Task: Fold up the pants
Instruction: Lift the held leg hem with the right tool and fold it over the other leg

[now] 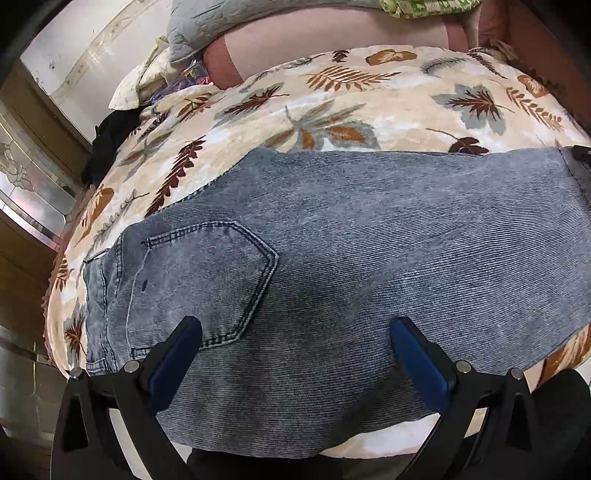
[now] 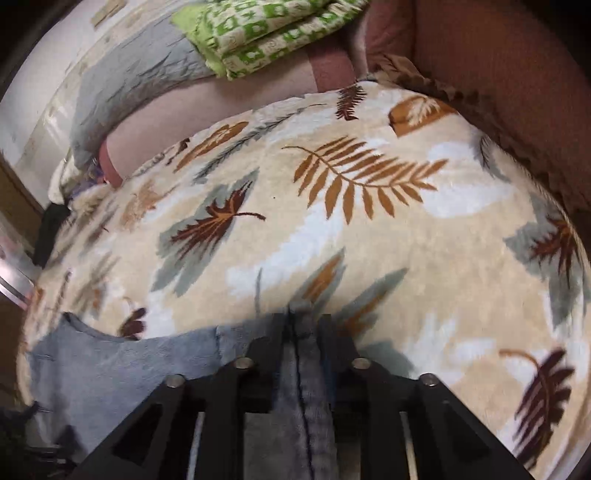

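Washed blue denim pants (image 1: 351, 240) lie flat on a leaf-patterned blanket (image 1: 332, 99), back pocket (image 1: 207, 280) up at the left. My left gripper (image 1: 295, 332) is open above the pants near the pocket, its blue-padded fingers (image 1: 177, 354) spread wide and holding nothing. In the right wrist view my right gripper (image 2: 303, 317) is shut on a seamed fold of the pants (image 2: 304, 387), which runs back between the jaws. The rest of the pants (image 2: 122, 365) spreads to the left on the blanket (image 2: 369, 240).
A grey quilt (image 1: 207, 26) and a green patterned cloth (image 2: 258, 33) lie on a pink pillow (image 1: 332, 40) at the far end. A dark garment (image 1: 110, 140) sits at the blanket's left edge. A wooden cabinet (image 1: 22, 236) stands left.
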